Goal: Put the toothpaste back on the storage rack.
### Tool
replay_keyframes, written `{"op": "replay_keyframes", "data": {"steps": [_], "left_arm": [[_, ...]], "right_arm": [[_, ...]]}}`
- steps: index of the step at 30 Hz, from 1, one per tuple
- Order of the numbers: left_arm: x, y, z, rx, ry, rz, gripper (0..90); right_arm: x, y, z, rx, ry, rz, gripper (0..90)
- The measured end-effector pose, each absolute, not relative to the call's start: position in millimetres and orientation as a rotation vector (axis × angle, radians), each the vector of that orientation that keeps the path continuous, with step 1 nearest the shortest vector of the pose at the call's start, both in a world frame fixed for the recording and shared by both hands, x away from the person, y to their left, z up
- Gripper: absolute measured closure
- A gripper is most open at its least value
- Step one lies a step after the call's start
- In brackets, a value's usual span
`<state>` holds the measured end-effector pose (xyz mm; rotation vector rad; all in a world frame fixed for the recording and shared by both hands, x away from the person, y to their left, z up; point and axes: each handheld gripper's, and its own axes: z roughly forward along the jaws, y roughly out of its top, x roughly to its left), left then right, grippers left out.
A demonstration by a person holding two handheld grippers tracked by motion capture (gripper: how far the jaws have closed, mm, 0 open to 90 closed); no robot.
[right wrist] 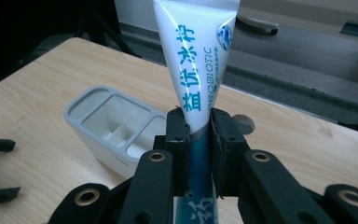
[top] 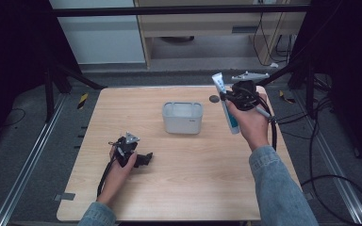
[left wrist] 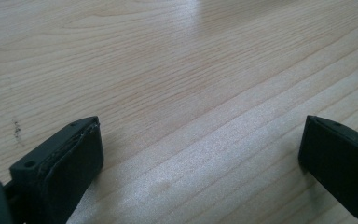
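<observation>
Open tabletop all round, sole obstacle the grey holder mid-table.

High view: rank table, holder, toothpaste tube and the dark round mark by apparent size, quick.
1. Table.
2. Holder.
3. Toothpaste tube, though it is held above the table, nearer the camera, so its rank is less sure.
4. Dark round mark.

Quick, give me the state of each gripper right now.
Left gripper: open, jaws wide apart, nothing between them, low over the wooden table.
Right gripper: shut on the toothpaste tube, held in the air.

Glossy plastic tube, matt wood-grain table.
</observation>
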<state>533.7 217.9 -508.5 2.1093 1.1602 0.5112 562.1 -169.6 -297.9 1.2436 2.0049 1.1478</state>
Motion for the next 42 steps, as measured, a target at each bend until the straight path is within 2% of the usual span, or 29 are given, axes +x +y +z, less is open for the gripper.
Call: {"op": "replay_keyframes", "data": {"steps": [19,42], "left_arm": [[533.3,218.0,-508.4,2.111,1.161,0.515,0.0],[533.0,217.6,-508.5,2.106,1.165,0.513,0.0]], "right_arm": [[575.7,-146.8,-281.9,1.177,1.896,1.203,78.8],[615.1,-120.0,-269.3,1.201,1.785,1.288,78.8]]}}
